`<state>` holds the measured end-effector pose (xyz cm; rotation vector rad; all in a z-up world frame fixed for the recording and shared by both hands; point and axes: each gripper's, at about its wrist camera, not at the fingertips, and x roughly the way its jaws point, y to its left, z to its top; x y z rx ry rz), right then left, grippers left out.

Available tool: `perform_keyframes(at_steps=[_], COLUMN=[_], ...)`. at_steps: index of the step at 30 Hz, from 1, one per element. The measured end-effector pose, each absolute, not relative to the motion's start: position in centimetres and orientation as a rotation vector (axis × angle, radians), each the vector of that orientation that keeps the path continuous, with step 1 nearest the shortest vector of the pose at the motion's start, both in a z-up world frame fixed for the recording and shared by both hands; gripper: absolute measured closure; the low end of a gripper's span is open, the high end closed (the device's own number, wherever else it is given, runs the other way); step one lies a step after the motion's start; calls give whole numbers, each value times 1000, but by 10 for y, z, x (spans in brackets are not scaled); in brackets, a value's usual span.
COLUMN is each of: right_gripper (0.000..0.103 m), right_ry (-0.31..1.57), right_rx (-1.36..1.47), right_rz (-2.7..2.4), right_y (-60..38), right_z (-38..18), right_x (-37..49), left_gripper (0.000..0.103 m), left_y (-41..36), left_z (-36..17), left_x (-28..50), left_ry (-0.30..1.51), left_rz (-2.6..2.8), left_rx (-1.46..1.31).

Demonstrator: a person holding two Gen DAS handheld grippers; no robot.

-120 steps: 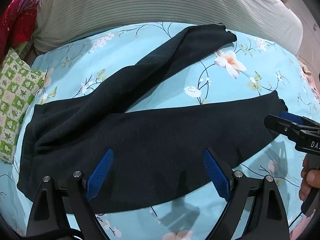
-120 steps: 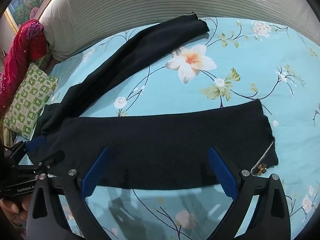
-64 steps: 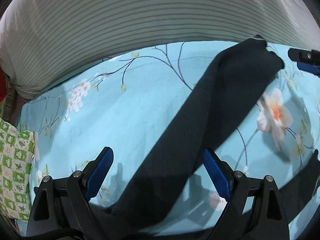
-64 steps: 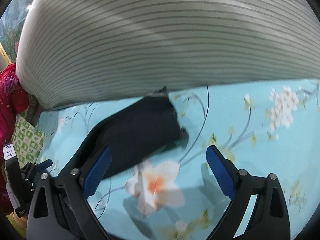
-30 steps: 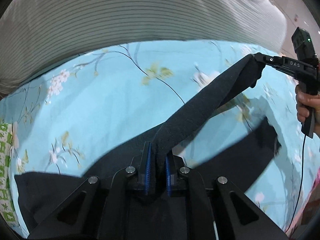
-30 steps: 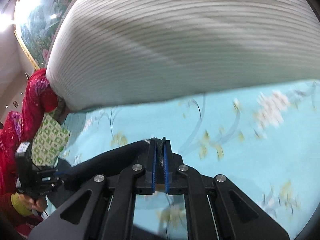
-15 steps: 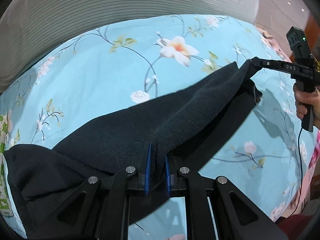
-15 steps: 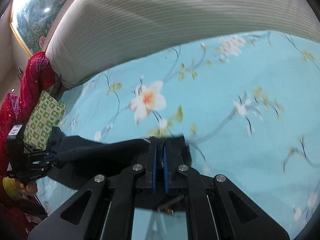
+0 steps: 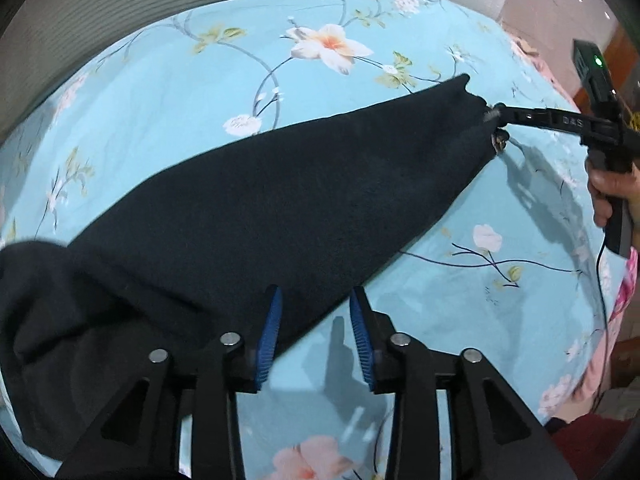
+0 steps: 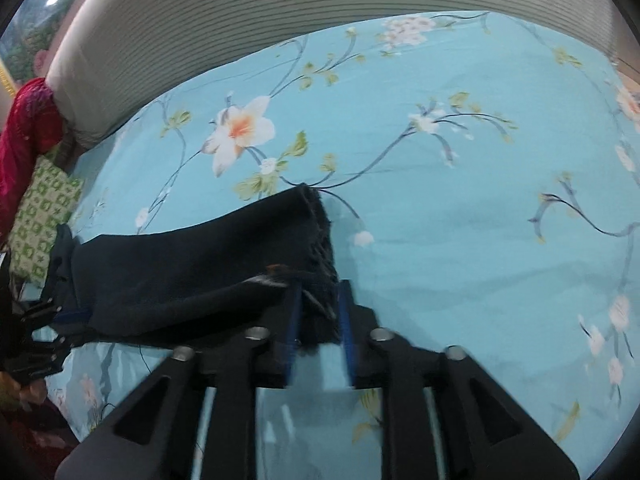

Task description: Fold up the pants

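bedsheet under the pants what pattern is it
Light blue bedsheet with white-orange flowers and vines; clearest in the right wrist view.

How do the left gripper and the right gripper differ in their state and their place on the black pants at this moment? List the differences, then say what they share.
1. The left gripper has a wide gap between its pads; the right gripper has a narrower gap.
2. The left gripper stands at the long side edge of the black pants; the right gripper sits at the cuff, whose hem lies between its pads.

Shared: black frames, blue pads, both opened above the blue floral sheet.

Bedroom: floral bedsheet point(image 9: 160, 92), striped headboard point(image 10: 280, 12)
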<state>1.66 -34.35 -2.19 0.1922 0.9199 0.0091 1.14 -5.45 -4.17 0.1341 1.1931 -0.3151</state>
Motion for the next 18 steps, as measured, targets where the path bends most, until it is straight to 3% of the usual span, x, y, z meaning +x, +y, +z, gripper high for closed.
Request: perform_keyframes(at_steps=[2,12,18], right_gripper=[50,49,49], right_ry=[895,848,893], right_rx=[211,242,231], right_rz=[-23,178,346], right_y=[-344,-270,-200], right_z=[-13,6,-4], right_x=[8,4,28], left_gripper=[61,36,33], left_y=[-46,49,115], left_z=[-36,1,9], left_x=[6,10,40], left_ry=[1198,1202,1257], left_rz=[-293,-54,124], left_rx=[91,-186,-302])
